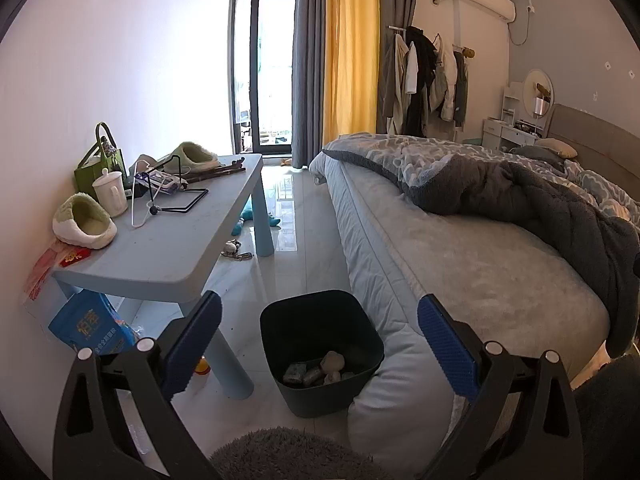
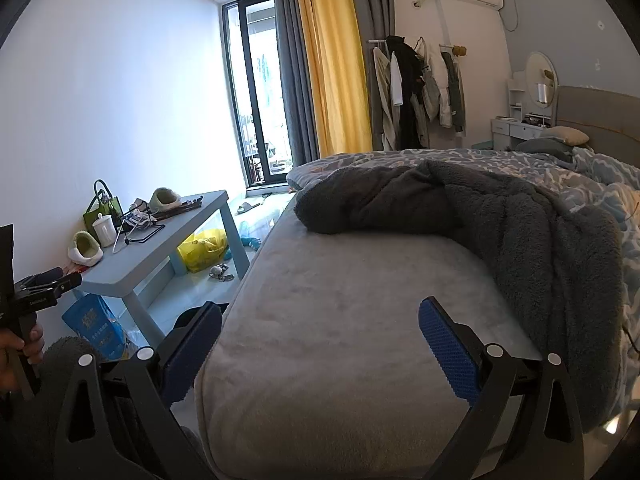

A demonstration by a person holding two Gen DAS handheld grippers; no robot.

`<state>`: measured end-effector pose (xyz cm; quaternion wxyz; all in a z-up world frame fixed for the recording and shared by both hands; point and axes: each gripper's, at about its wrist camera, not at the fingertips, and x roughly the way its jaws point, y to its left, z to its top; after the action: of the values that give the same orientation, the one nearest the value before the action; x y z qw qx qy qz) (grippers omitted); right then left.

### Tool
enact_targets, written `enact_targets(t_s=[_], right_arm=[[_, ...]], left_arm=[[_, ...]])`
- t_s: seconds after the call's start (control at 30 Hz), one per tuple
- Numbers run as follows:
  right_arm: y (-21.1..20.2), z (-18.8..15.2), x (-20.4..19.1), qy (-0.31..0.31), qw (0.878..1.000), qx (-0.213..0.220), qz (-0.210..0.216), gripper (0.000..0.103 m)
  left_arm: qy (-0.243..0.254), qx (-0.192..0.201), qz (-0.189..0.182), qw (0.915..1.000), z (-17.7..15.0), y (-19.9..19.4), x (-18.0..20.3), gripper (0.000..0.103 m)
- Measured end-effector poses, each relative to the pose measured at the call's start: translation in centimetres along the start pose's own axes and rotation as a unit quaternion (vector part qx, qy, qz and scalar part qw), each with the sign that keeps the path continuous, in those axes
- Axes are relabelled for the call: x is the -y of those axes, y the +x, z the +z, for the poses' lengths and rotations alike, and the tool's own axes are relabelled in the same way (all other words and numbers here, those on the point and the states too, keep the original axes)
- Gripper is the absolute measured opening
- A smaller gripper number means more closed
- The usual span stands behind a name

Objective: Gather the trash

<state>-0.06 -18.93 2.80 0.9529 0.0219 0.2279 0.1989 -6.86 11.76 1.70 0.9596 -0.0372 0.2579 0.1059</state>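
A dark bin (image 1: pixel 320 346) stands on the floor between the blue table (image 1: pixel 168 252) and the bed (image 1: pixel 460 264). Several crumpled pieces of trash (image 1: pixel 320 368) lie in its bottom. My left gripper (image 1: pixel 320 344) is open and empty, hovering above the bin. My right gripper (image 2: pixel 320 344) is open and empty above the bed's near corner (image 2: pixel 340 320). The bin's rim (image 2: pixel 188 318) shows just behind the right gripper's left finger. The left gripper's handle (image 2: pixel 36 292) shows at the left edge of the right wrist view.
On the table lie two green slippers (image 1: pixel 84 222), a white mug (image 1: pixel 109 192), a green bag (image 1: pixel 100 160) and wires. A blue package (image 1: pixel 92 330) and a yellow bag (image 2: pixel 202 250) sit under it. Toys and keys (image 1: pixel 236 250) lie on the floor. A grey blanket (image 1: pixel 540 200) covers the bed.
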Motion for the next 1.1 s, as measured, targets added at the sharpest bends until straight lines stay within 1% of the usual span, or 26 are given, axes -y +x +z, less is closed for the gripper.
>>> enact_targets(t_s=[0.37, 0.63, 0.77, 0.97, 1.1], right_arm=[[0.6, -0.1, 0.5, -0.003, 1.000, -0.010, 0.001, 0.100], [1.6, 0.0, -0.3, -0.030, 0.999, -0.028, -0.012, 0.100], [1.6, 0.1, 0.2, -0.019, 0.999, -0.028, -0.015, 0.100], [1.5, 0.2, 1.4, 0.006, 1.000, -0.022, -0.004, 0.100], [1.3, 0.3, 1.9, 0.015, 1.000, -0.018, 0.004, 0.100]], left_arm=[[-0.001, -0.002, -0.002, 1.0000, -0.1, -0.2, -0.2, 0.100], [-0.003, 0.001, 0.002, 1.0000, -0.4, -0.1, -0.6, 0.100], [-0.007, -0.001, 0.004, 1.0000, -0.4, -0.3, -0.8, 0.100], [-0.016, -0.003, 0.010, 0.9998, -0.4, -0.3, -1.2, 0.100], [-0.013, -0.005, 0.015, 0.9998, -0.3, -0.2, -1.1, 0.100]])
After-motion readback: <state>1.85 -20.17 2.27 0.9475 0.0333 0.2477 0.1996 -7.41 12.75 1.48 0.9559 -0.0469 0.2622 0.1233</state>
